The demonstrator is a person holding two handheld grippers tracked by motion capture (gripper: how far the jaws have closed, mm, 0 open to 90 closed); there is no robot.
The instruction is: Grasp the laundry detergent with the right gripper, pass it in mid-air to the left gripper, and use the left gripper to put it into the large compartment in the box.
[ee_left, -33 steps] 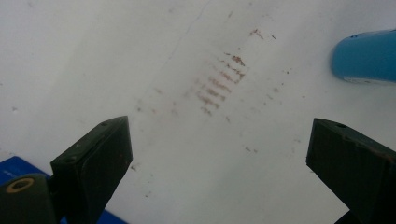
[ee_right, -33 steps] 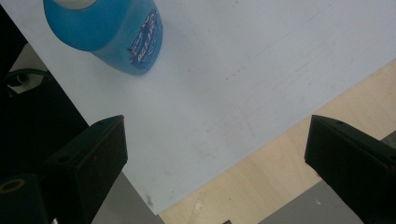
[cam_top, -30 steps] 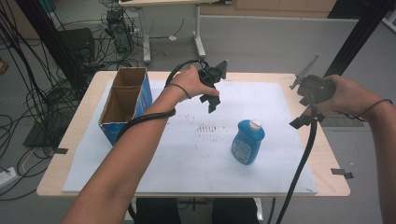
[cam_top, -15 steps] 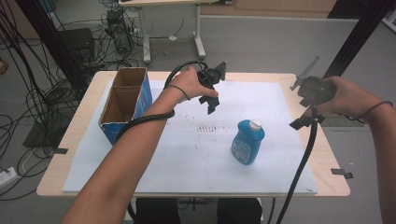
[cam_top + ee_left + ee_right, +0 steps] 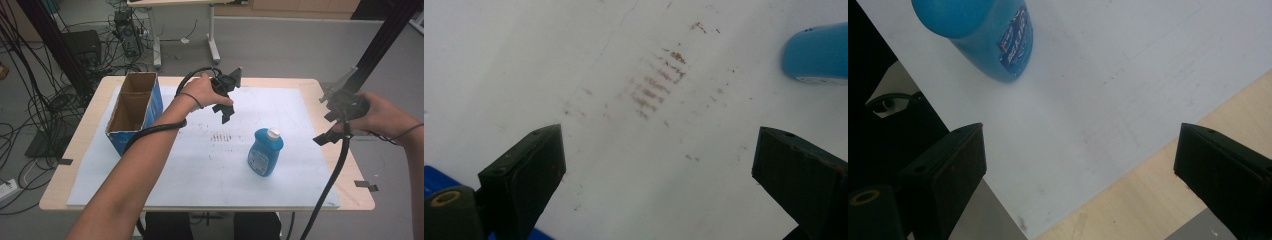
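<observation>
A blue bottle [image 5: 264, 154] with a white cap stands upright on the white sheet [image 5: 200, 170], right of centre. My left gripper [image 5: 230, 97] hovers above the sheet behind and left of the bottle, jaws wide open and holding nothing. In the left gripper view the gripper [image 5: 659, 150] looks down on brown stains [image 5: 659, 85], with the bottle [image 5: 819, 52] at the top right. My right gripper [image 5: 328, 115] is open and empty over the table's right edge, to the right of the bottle. Its own view shows the gripper [image 5: 1080, 150] and the bottle [image 5: 983, 35] at the upper left.
An open cardboard box [image 5: 131, 112] with blue sides stands on the left part of the wooden table [image 5: 90, 140]. Cables trail from both grippers toward the near edge. Bare wood [image 5: 1228, 120] lies beyond the sheet's right border. Tape marks sit on the table's corners.
The right gripper has drifted slightly to the right and nearer. The left gripper and the bottle have hardly moved.
</observation>
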